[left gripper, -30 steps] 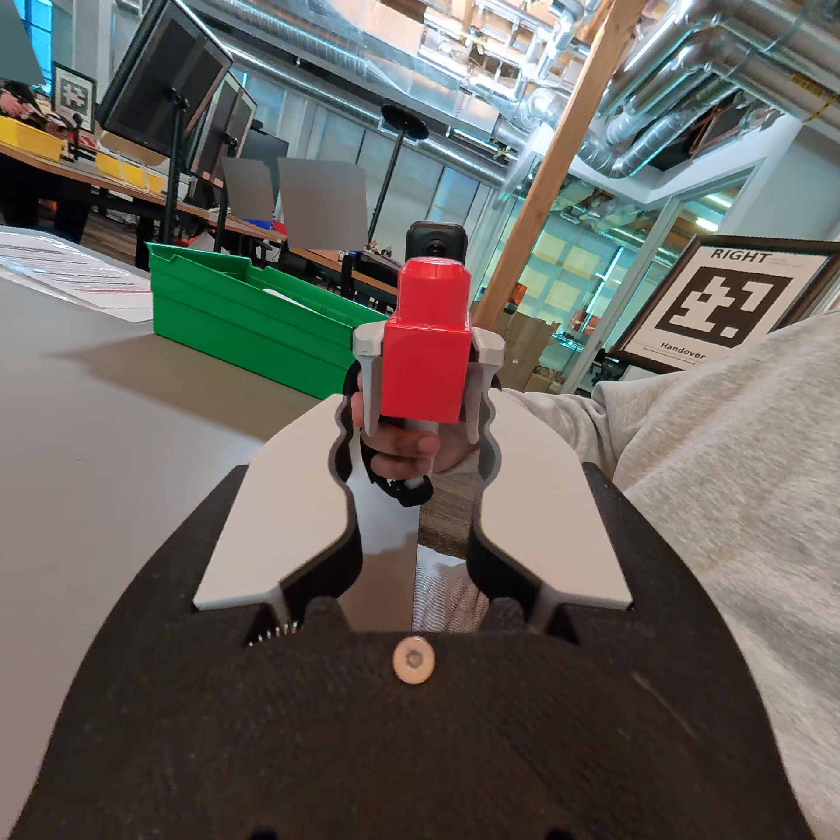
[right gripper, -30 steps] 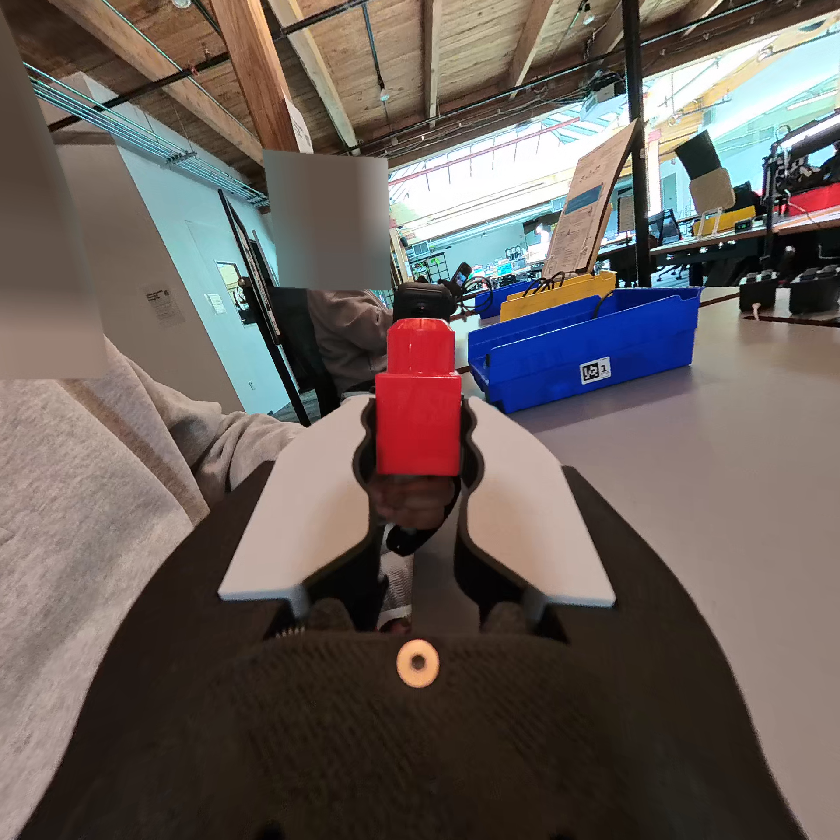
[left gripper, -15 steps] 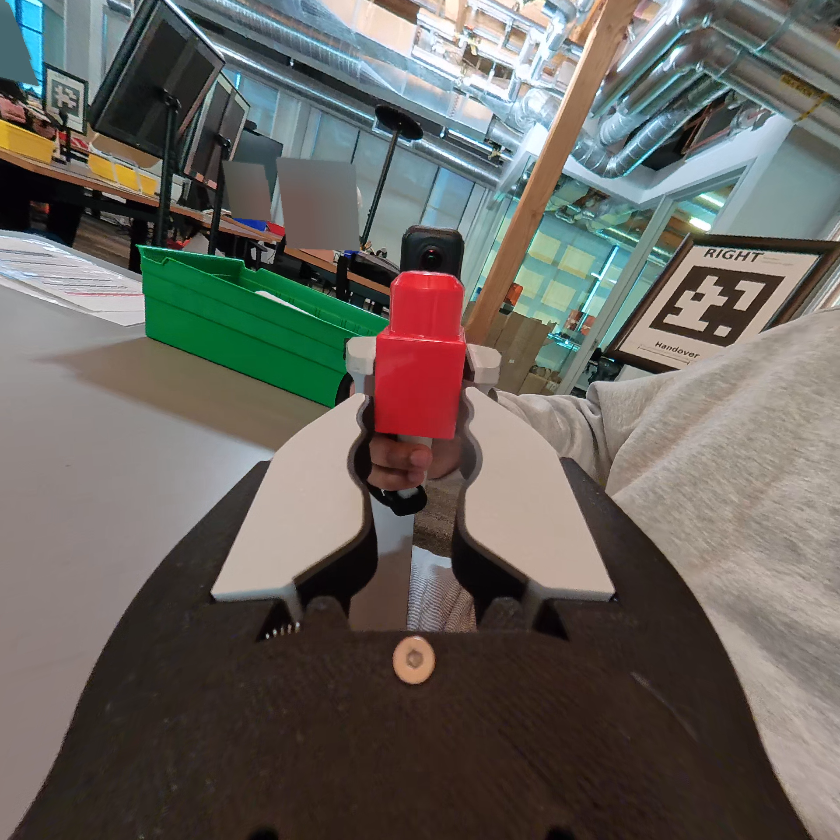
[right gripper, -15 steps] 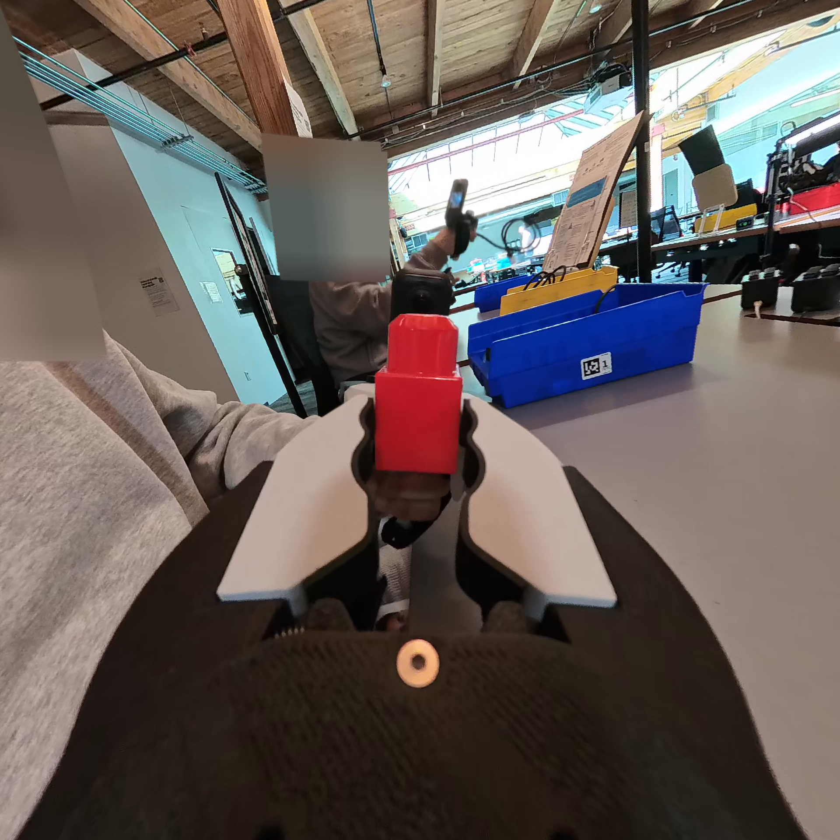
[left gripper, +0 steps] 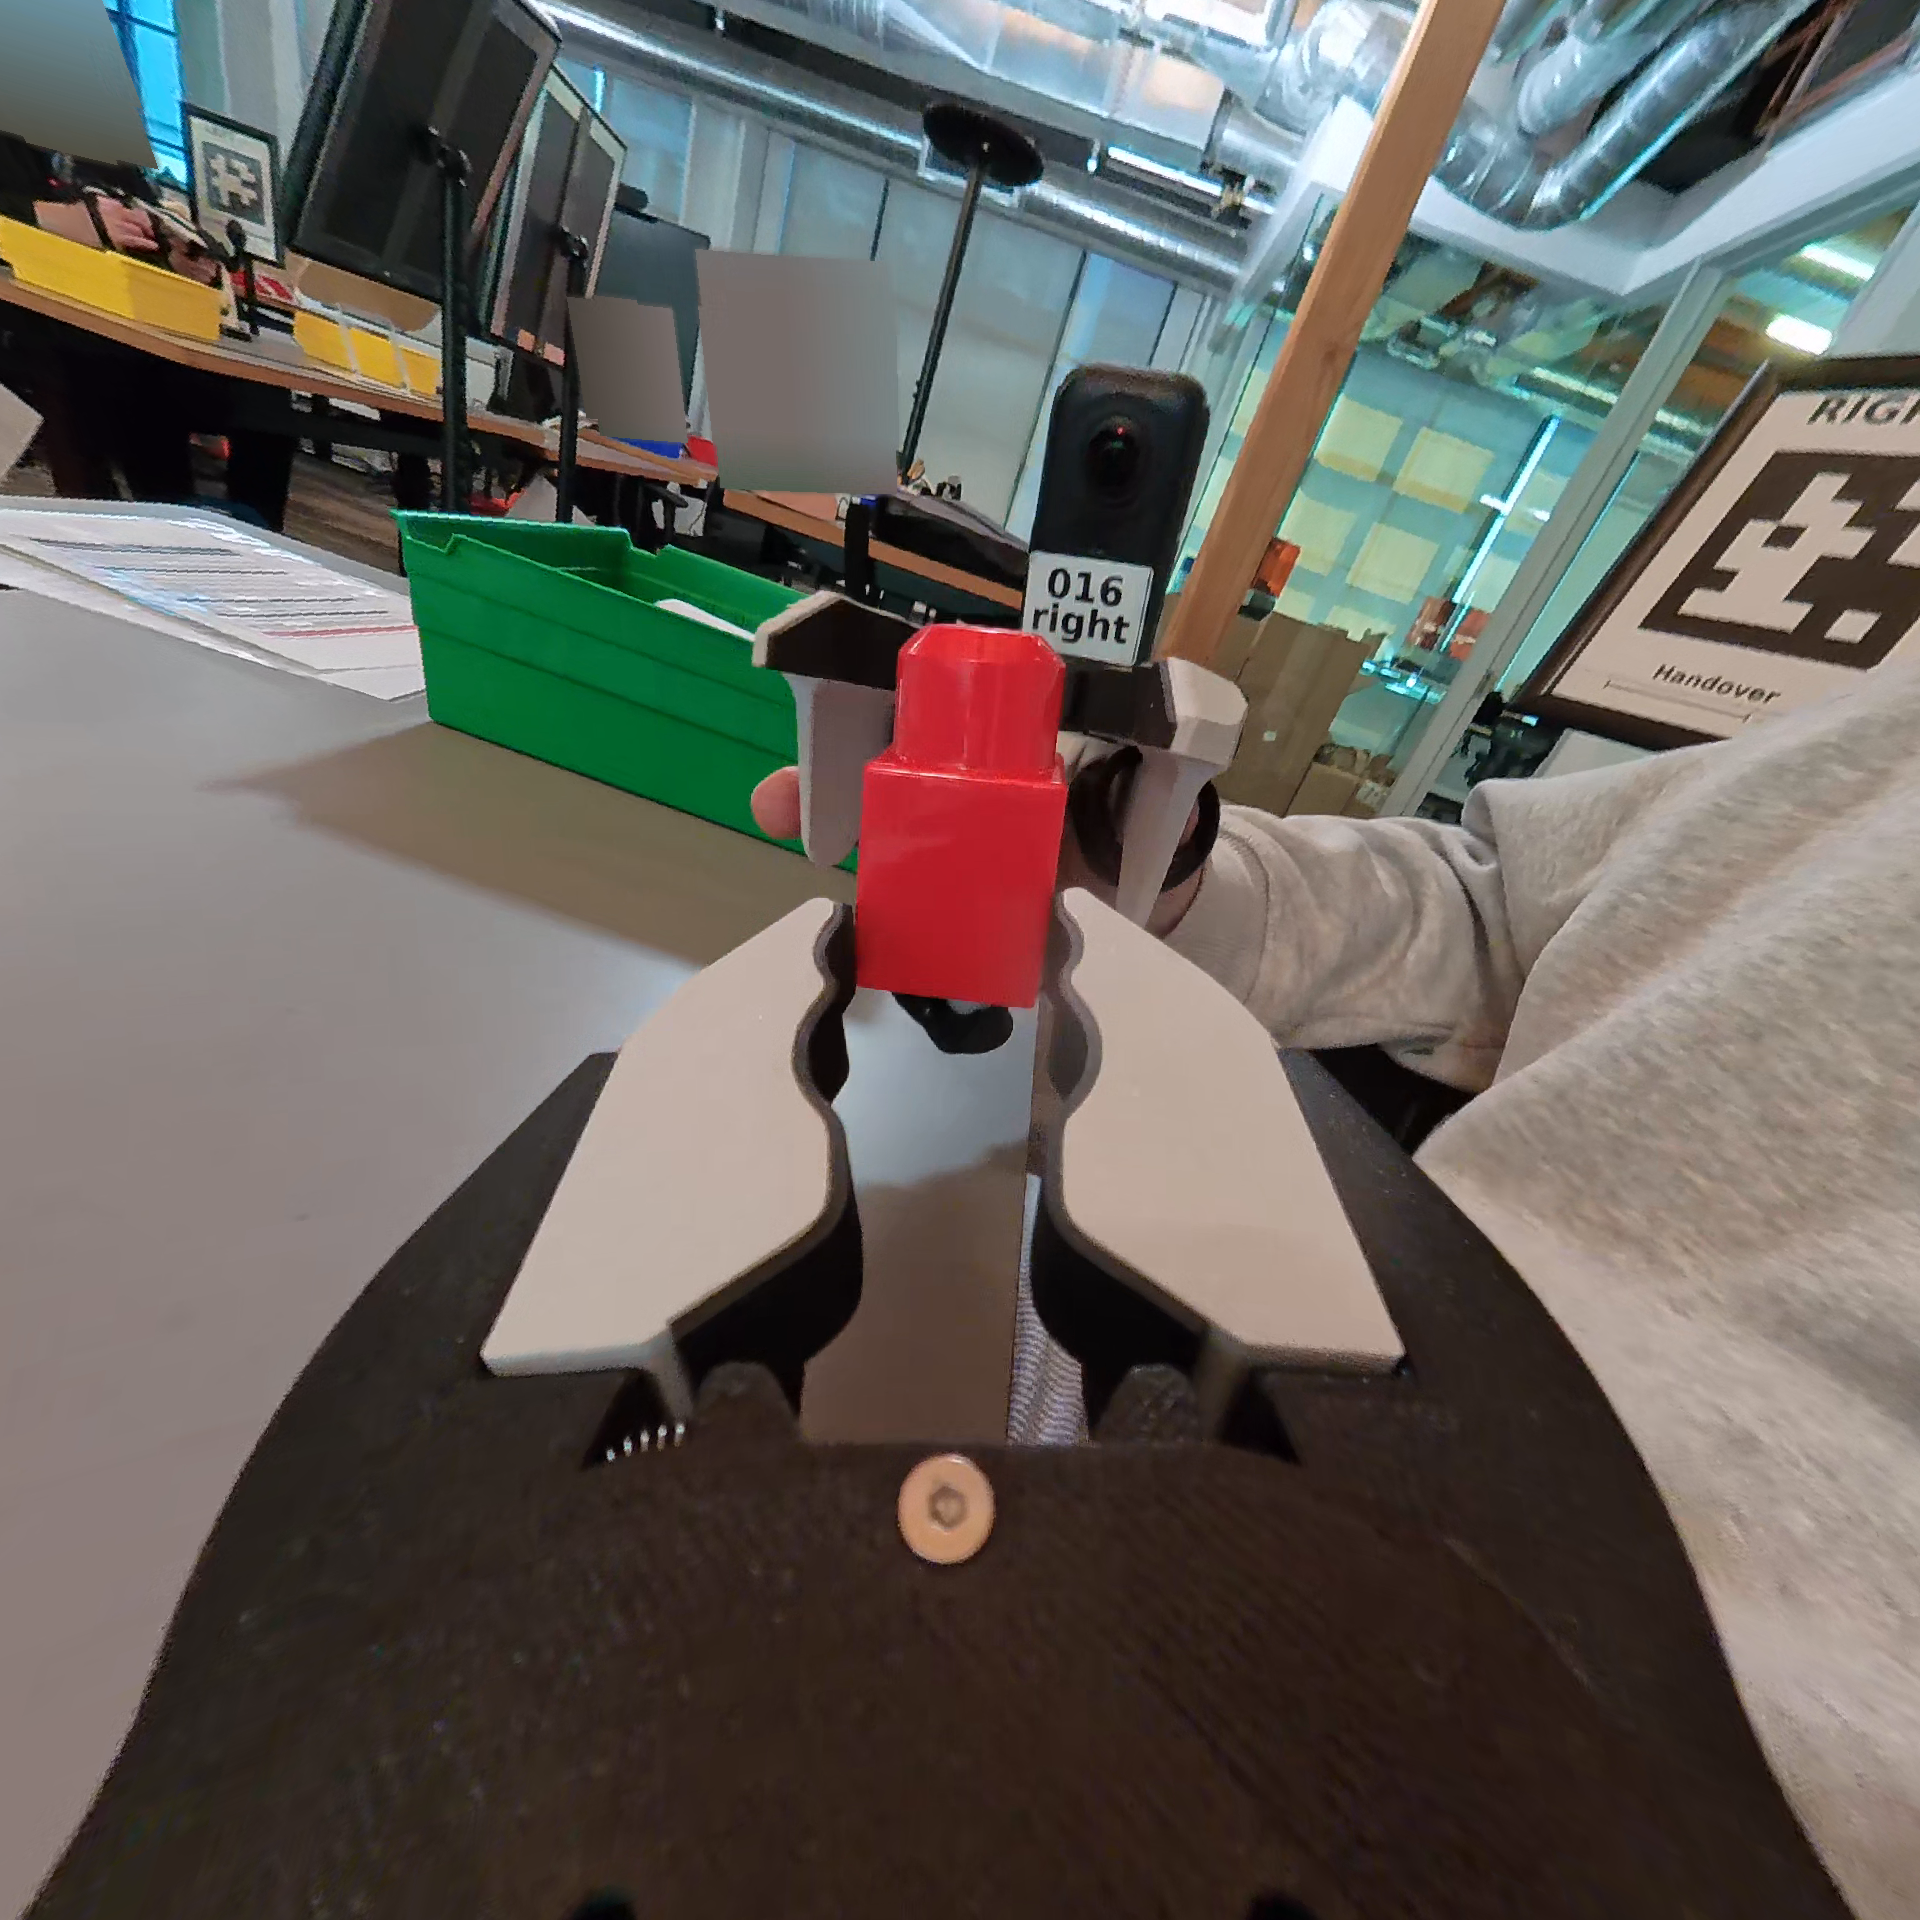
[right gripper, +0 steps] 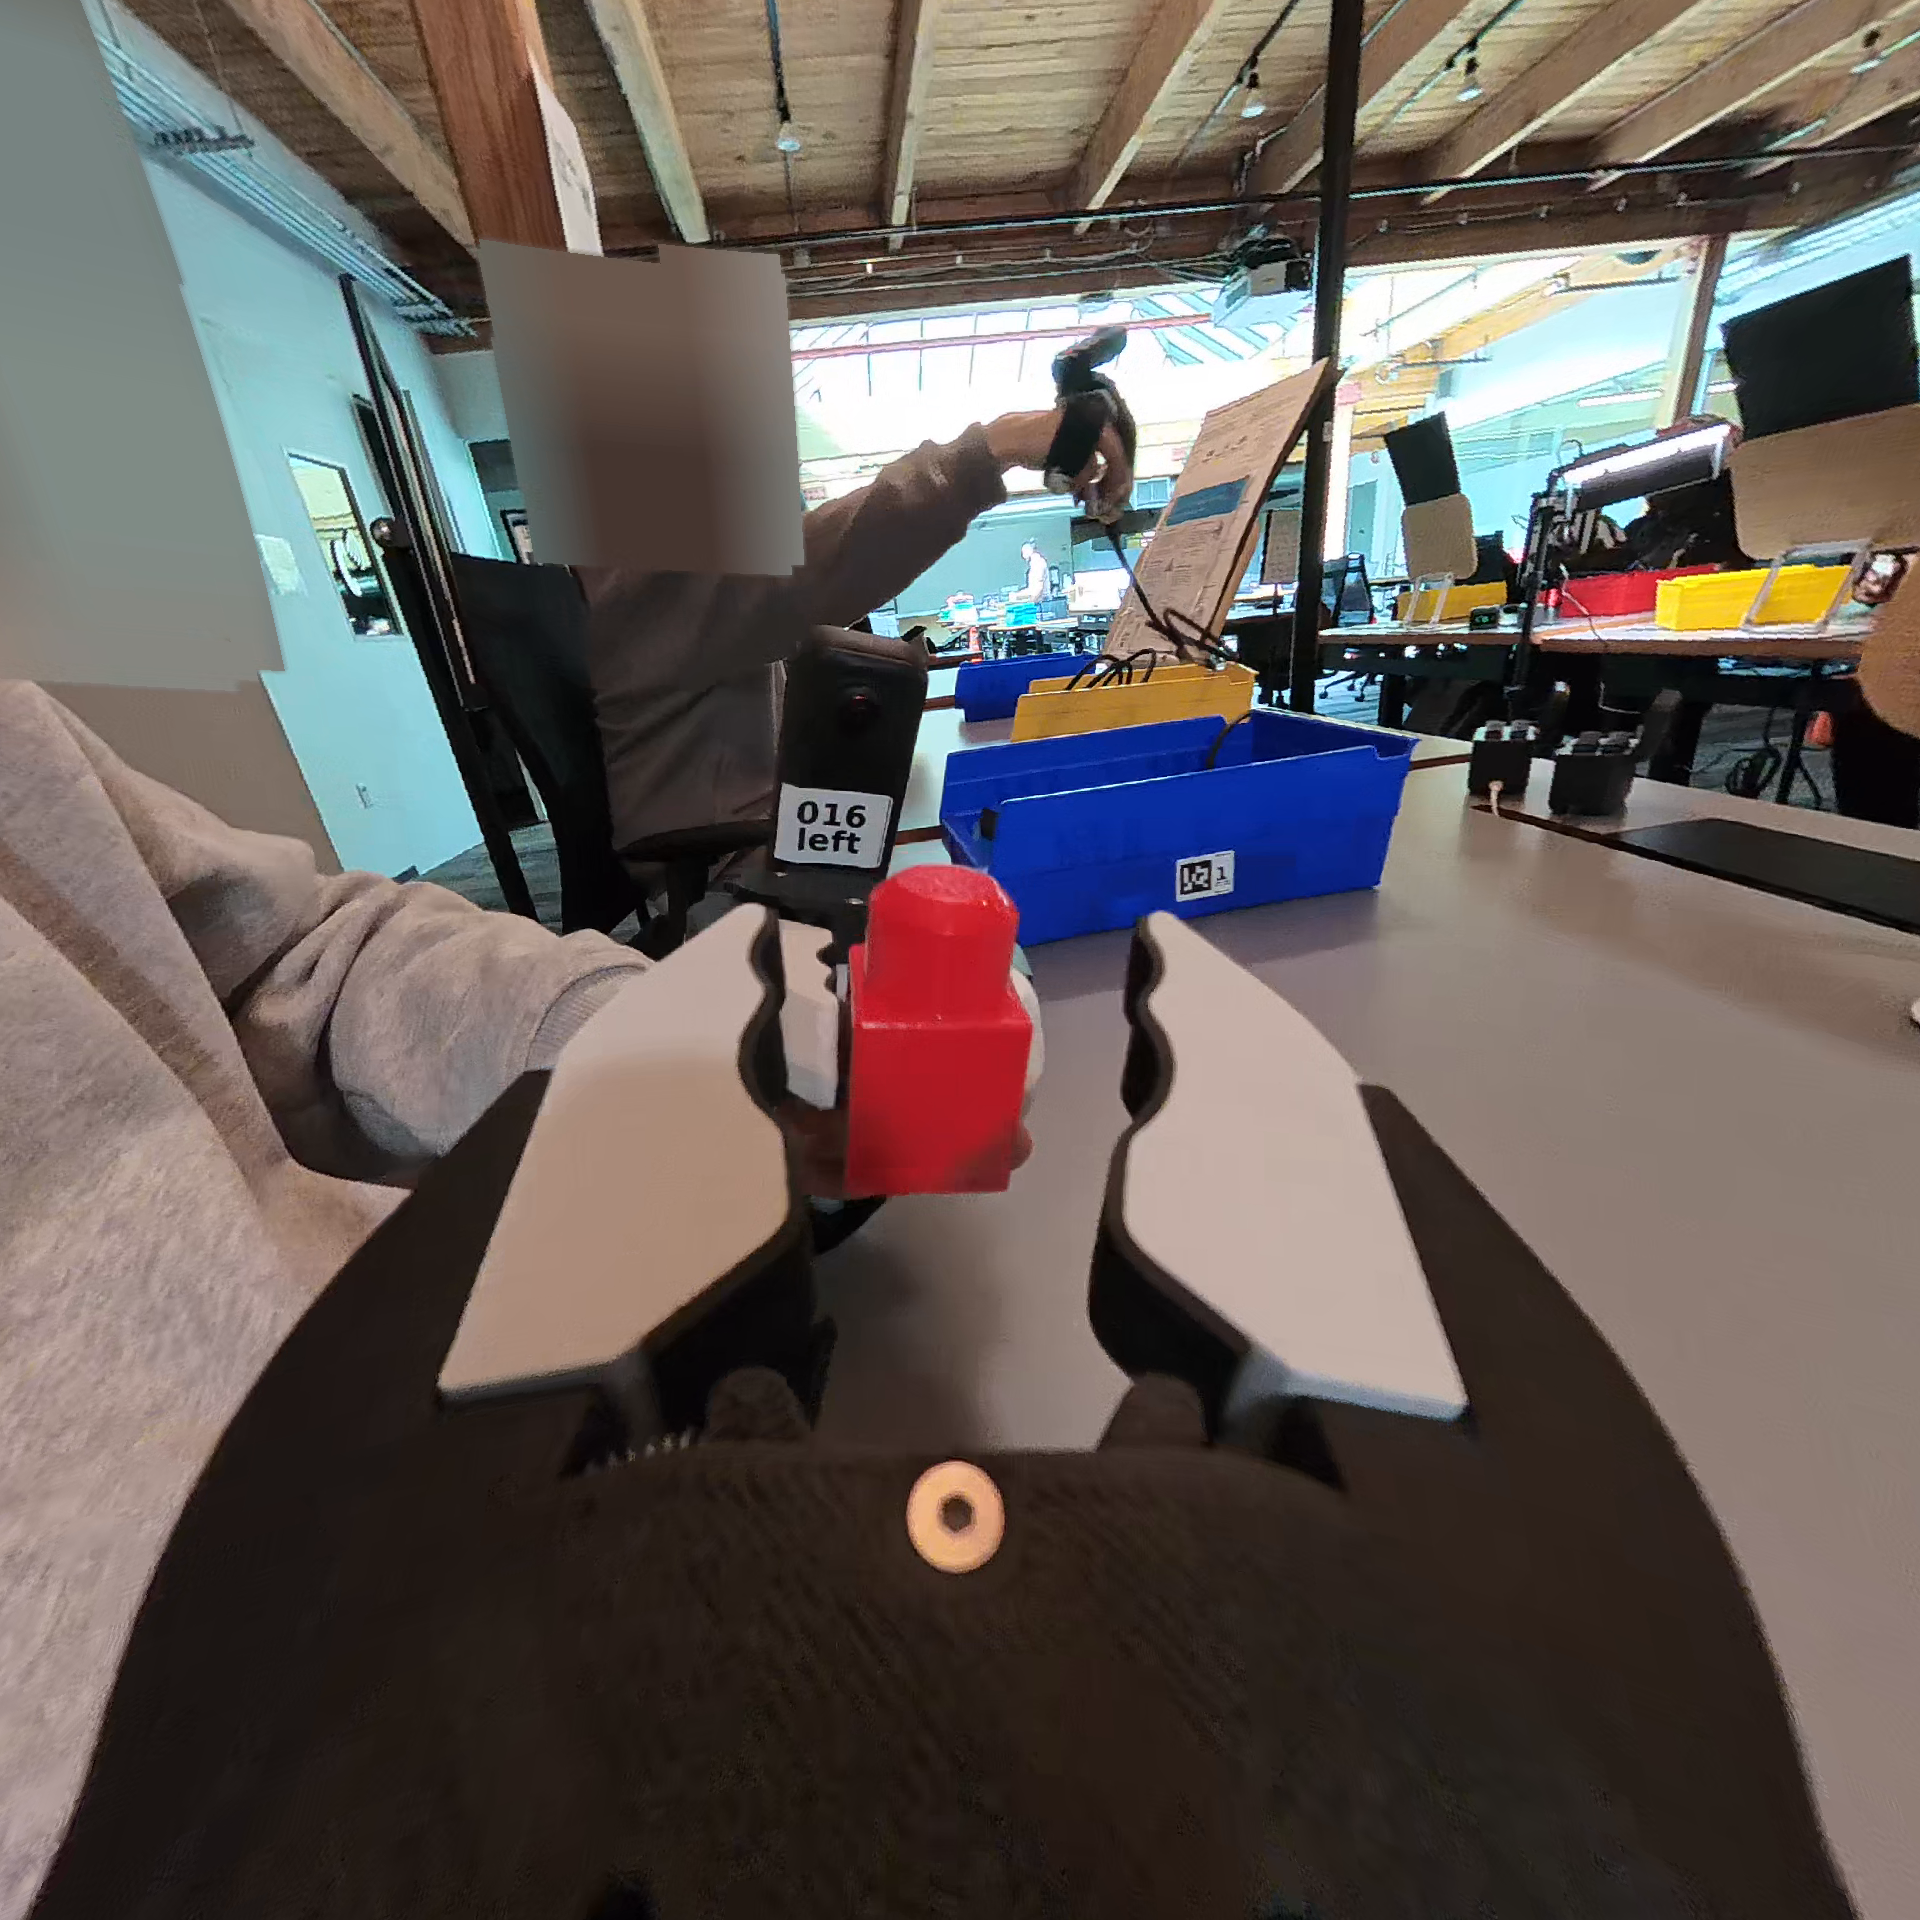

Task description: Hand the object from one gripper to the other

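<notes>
A red block (left gripper: 951,883) with a round stud on top is held upright above the grey table (left gripper: 260,987). My left gripper (left gripper: 948,914) is shut on its lower square part. In the left wrist view, the right gripper's fingers (left gripper: 831,769) stand spread apart behind the block, on either side of it. In the right wrist view, my right gripper (right gripper: 951,935) is open, and the block (right gripper: 935,1060) sits nearer its left finger, with a wide gap to the right one. The left gripper's white fingers (right gripper: 810,1029) clamp the block from the far side.
A green bin (left gripper: 582,644) stands on the table beyond the left gripper, with paper sheets (left gripper: 208,603) to its left. A blue bin (right gripper: 1174,821) stands beyond the right gripper. A grey-sleeved arm (left gripper: 1455,935) is at the side. A seated person (right gripper: 707,665) raises an arm behind. My left and right fingertips are right by each other.
My left gripper closed on the red block. My right gripper then opened and let go of it, and the block now sits off-centre between its fingers.
</notes>
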`<state>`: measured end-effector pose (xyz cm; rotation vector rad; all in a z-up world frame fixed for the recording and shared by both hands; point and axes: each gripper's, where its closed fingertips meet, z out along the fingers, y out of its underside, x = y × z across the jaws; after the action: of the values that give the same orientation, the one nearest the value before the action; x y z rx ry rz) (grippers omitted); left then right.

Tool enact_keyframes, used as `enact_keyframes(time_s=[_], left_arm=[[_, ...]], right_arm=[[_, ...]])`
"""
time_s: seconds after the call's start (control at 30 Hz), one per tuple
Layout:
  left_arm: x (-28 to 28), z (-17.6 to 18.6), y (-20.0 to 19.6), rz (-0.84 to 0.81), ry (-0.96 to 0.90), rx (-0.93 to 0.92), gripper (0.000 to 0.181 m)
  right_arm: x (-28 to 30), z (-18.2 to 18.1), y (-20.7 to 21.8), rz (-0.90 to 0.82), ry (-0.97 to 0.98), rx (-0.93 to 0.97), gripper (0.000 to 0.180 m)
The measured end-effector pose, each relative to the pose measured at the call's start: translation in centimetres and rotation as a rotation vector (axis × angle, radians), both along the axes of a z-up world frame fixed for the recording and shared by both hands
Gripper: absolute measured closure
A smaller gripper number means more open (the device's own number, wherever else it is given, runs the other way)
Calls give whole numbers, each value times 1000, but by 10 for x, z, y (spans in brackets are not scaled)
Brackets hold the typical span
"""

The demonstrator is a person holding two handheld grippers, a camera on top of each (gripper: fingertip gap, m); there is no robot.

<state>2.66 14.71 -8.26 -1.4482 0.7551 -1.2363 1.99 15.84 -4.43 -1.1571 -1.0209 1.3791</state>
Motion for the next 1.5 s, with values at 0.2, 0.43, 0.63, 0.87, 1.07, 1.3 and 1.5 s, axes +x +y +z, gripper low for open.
enact_keyframes(time_s=[0.2,0.43,0.63,0.87,1.07,1.3,1.5], left_arm=[[7,-4,-5,-12,48,39,146],[8,-3,-7,-21,40,45,146],[9,-6,-5,-19,43,21,135],[8,-3,-5,-19,15,10,127],[6,-1,-5,-27,-10,-5,126],[4,-1,-2,-3,-4,0,128],[-4,-8,13,128,77,41,129]], right_arm=[[0,-2,-10,30,-28,81,150],[-1,-1,-13,48,-46,72,151],[2,4,-12,56,-28,46,151],[5,6,-8,66,-12,8,150],[6,6,-7,78,-12,-5,151],[4,3,10,-12,-27,-50,151],[-2,-7,13,-88,-79,-63,151]])
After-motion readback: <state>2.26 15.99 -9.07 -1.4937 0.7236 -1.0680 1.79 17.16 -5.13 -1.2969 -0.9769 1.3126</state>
